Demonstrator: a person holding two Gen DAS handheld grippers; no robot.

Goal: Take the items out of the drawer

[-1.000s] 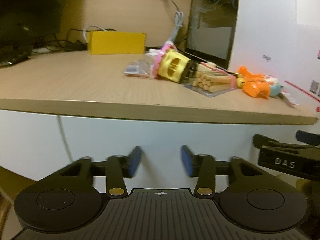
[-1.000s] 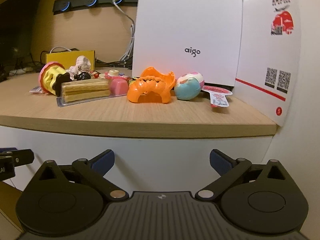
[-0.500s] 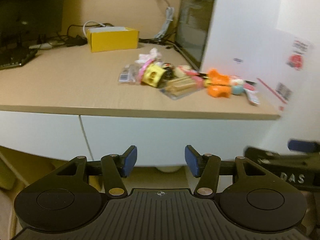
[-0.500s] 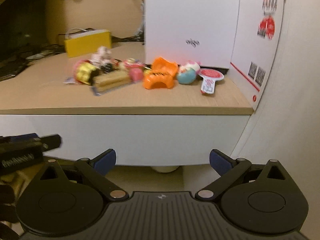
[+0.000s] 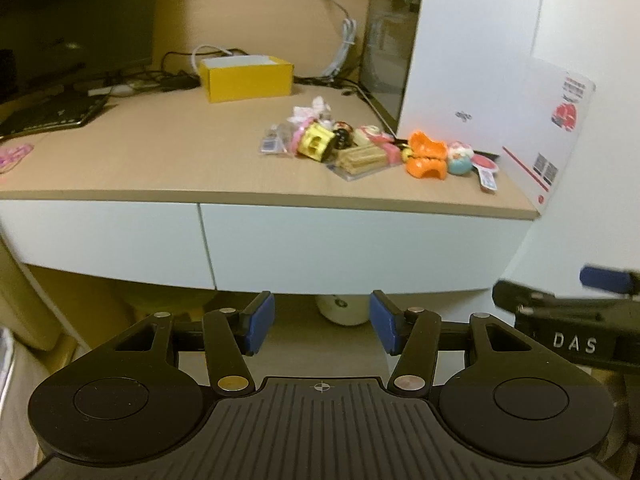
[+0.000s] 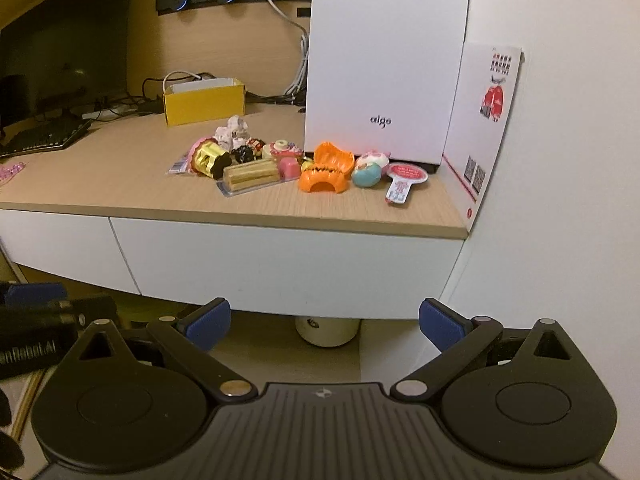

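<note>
Wood desk (image 6: 120, 188) with white drawer (image 6: 288, 268) under it, drawer front flush, looks closed. Near: left gripper (image 5: 322, 328) spread, holds nothing. Right gripper (image 6: 325, 325) spread wide, holds nothing; both hang low, apart from drawer. Farther: pile of toys (image 6: 256, 160) on desk top, orange toy (image 6: 326, 176) at right. Far: yellow box (image 6: 204, 104), white tower (image 6: 384, 60). Step looks near done. Next maybe check drawer, needs pull from under edge.

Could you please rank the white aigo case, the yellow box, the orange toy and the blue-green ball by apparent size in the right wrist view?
1. white aigo case
2. yellow box, though it sits farther back
3. orange toy
4. blue-green ball
</note>
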